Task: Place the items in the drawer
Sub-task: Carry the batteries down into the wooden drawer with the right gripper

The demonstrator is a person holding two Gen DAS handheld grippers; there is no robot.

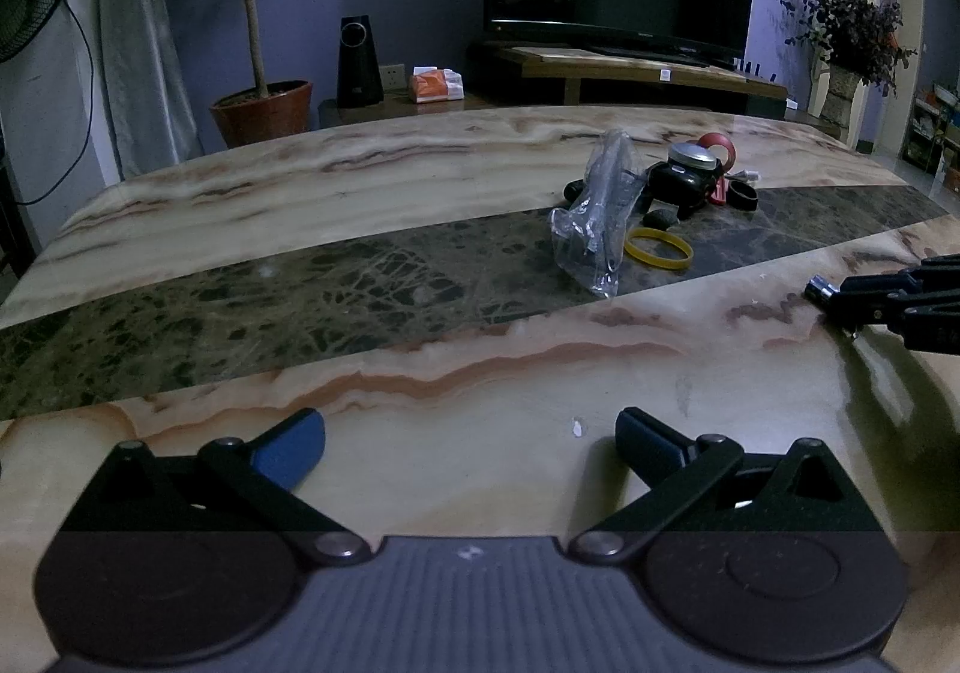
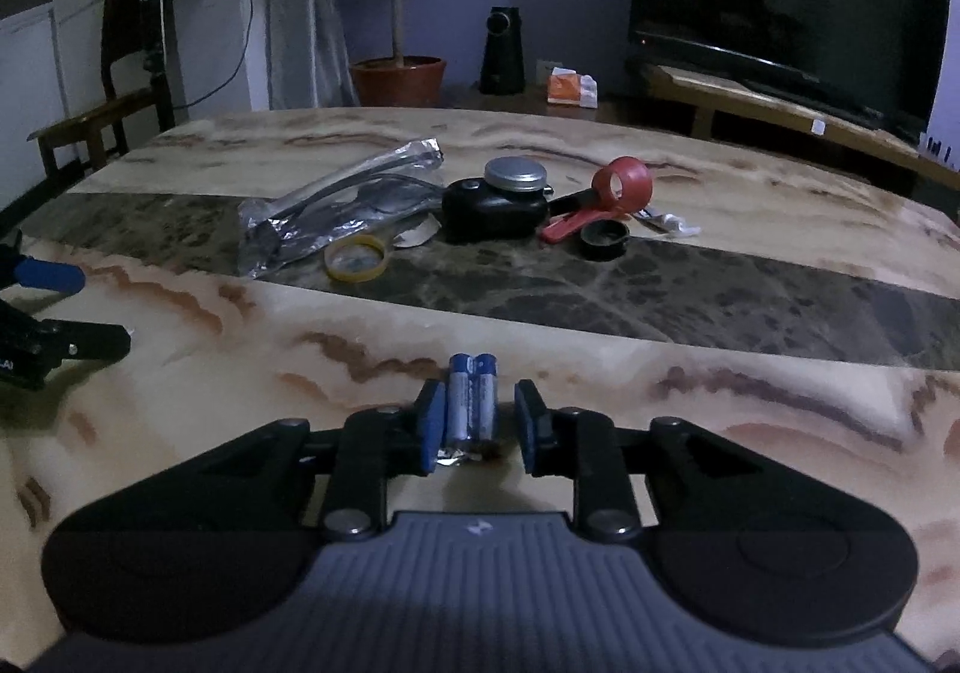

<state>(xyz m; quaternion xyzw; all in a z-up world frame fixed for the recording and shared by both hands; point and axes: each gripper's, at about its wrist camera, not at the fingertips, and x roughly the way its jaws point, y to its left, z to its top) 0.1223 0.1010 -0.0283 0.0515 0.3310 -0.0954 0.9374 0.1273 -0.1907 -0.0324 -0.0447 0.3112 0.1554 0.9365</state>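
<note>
The pair of batteries [image 2: 472,403] lies side by side on the pale marble near the table's [image 2: 750,361] near edge, between the blue pads of the right gripper [image 2: 477,427]. The left pad sits against the left cell, but a clear gap shows between the right pad and the right cell, so the jaws bracket the pair without clamping it. The risk, as I judge it, is a lift now: two round, loose cells could roll apart or squirt out forwards, one staying behind or rolling towards the edge. A scrap of foil under their near ends may also let them skate. The left gripper [image 1: 471,448] hangs spread and empty over bare marble by the same edge. Further back, on the dark band, the plastic bag [image 2: 336,211], yellow band [image 2: 355,259], black case [image 2: 495,208] and red tape roll [image 2: 622,184] wait in a huddle. No drawer is in view.
</note>
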